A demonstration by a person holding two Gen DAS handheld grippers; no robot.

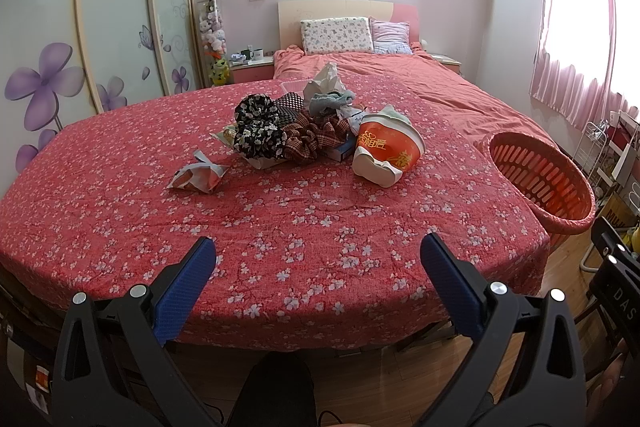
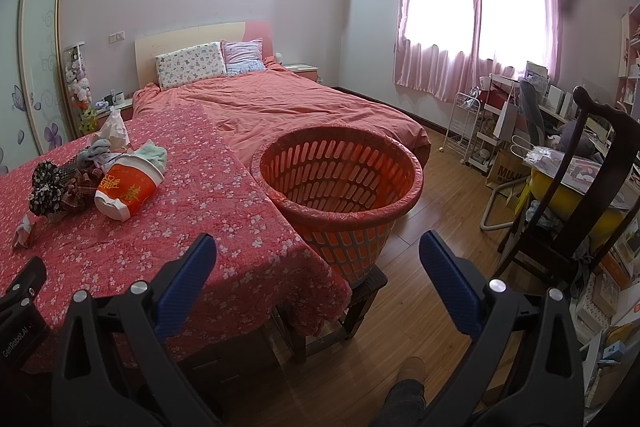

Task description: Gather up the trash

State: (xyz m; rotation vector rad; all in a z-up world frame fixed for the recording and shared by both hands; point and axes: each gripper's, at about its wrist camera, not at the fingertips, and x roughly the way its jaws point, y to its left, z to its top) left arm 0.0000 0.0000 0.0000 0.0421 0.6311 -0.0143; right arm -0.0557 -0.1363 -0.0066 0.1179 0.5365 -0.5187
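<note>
We are in a bedroom at home. We see a big bed (image 2: pixel 280 107) with pillows (image 2: pixel 192 65), pink curtains (image 2: pixel 472 7), a wardrobe with purple flowers (image 1: pixel 44 79), and soft toys (image 1: pixel 212 31) beside it.

Left gripper (image 1: pixel 318 251): jaws spread wide, blue pads facing each other across an open gap, nothing between them; black frame fills lower view, level, aimed forward. Right gripper (image 2: pixel 318 251): same pose, jaws wide apart, blue-padded fingers (image 2: pixel 188 283) holding nothing. Part of the left gripper's black body shows at lower left edge of right wrist view, just beside
</note>
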